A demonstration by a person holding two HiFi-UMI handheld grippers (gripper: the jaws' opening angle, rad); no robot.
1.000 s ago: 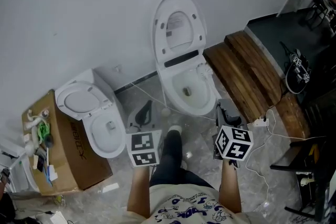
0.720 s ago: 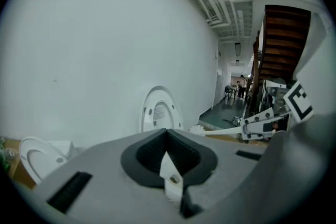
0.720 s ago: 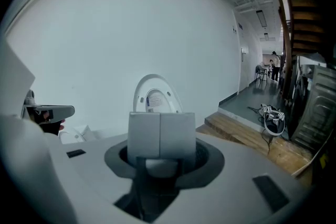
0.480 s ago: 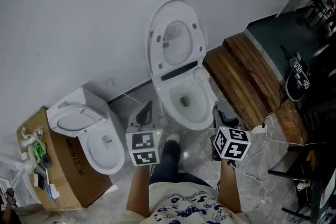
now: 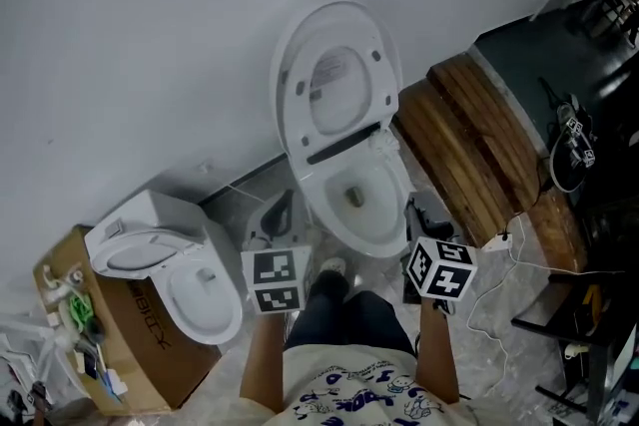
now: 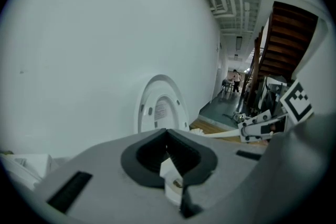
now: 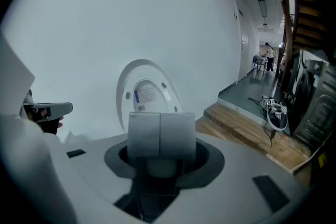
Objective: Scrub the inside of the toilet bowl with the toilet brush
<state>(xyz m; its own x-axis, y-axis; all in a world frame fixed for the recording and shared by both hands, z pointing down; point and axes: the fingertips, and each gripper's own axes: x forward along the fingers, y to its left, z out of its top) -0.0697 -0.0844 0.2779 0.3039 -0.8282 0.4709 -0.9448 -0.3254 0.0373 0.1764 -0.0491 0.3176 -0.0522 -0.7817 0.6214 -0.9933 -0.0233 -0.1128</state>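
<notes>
The white toilet stands against the wall with its lid (image 5: 334,85) raised and its bowl (image 5: 354,200) open just ahead of the person's feet. The raised lid (image 6: 160,110) also shows in the left gripper view, and the same lid (image 7: 146,94) in the right gripper view. Both grippers are held at waist height short of the bowl; their marker cubes sit at left (image 5: 275,281) and right (image 5: 441,269). My left gripper (image 6: 170,176) looks shut and empty. My right gripper (image 7: 160,134) is shut, pads together, holding nothing. A dark thing (image 5: 278,213) stands on the floor left of the bowl; I cannot tell if it is the brush.
A second white toilet (image 5: 190,284) sits at the left beside a cardboard box (image 5: 120,334) with clutter on it. Wooden steps (image 5: 469,155) run along the right of the bowl. White cables (image 5: 499,264) lie on the floor at right. A distant person (image 7: 269,55) stands down the hallway.
The head view has swung: the toilet and the second toilet sit lower and further left in frame. Both marker cubes stay at about the same spots, with nothing picked up.
</notes>
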